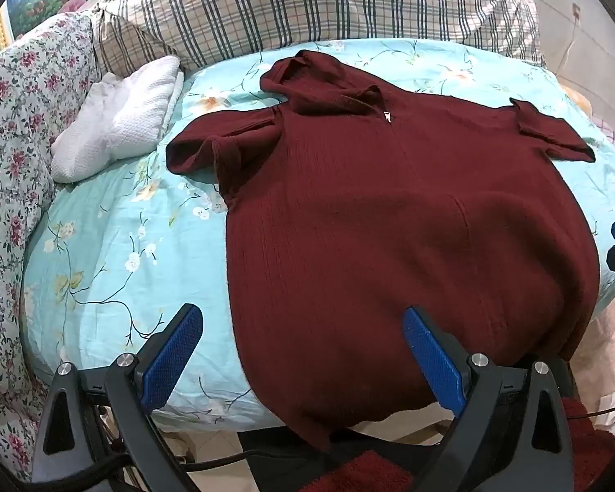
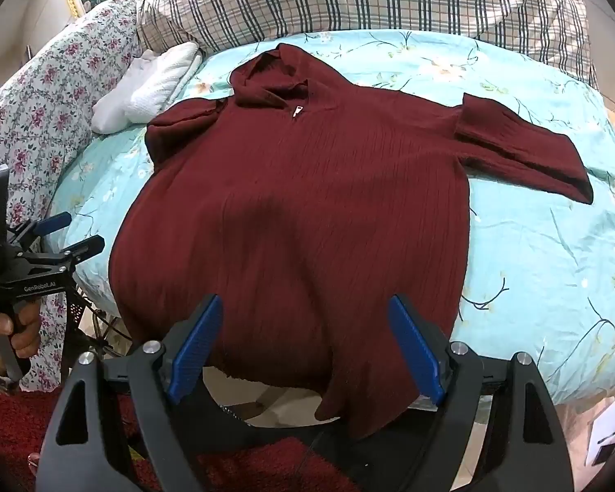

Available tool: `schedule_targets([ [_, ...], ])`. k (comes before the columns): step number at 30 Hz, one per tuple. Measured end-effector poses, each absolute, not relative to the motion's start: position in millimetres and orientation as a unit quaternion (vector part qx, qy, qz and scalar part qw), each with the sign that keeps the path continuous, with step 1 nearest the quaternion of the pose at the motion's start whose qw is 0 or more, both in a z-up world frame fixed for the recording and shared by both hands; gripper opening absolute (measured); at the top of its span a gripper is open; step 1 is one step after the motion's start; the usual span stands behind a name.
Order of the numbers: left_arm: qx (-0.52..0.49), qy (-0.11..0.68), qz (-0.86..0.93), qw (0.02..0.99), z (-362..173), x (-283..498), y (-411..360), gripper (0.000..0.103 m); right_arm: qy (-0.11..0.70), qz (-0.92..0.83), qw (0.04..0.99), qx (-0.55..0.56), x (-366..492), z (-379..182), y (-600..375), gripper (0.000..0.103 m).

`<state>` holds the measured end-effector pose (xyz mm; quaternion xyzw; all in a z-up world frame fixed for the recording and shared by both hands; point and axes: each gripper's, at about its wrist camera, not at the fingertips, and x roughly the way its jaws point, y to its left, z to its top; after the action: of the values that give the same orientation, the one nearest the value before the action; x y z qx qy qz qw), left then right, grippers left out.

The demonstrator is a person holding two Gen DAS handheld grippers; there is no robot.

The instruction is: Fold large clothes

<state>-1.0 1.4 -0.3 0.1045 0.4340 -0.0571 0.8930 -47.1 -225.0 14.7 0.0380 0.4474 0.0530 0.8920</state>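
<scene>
A dark red knit hooded sweater (image 1: 389,213) lies face up and spread flat on the bed, hood at the far end, hem hanging over the near edge. It also shows in the right wrist view (image 2: 299,213). Its left sleeve is folded in near the shoulder; its right sleeve (image 2: 520,151) stretches out to the right. My left gripper (image 1: 303,328) is open and empty above the hem's left part. My right gripper (image 2: 307,315) is open and empty above the hem's middle. The left gripper also shows at the left of the right wrist view (image 2: 71,231), open.
The bed has a light blue floral sheet (image 1: 123,246). A white folded cloth (image 1: 119,119) lies at the far left. A plaid quilt (image 1: 307,4) and a floral pillow (image 1: 16,123) lie at the back and left. A red rug (image 2: 16,430) covers the floor below.
</scene>
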Motion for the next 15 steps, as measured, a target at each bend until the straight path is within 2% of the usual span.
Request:
schedule_targets([
  [15, 0.109, 0.435, -0.054, 0.892, -0.4, -0.4, 0.1, 0.099, 0.446, 0.053, 0.893, 0.037, -42.4, 21.6, -223.8, 0.083],
])
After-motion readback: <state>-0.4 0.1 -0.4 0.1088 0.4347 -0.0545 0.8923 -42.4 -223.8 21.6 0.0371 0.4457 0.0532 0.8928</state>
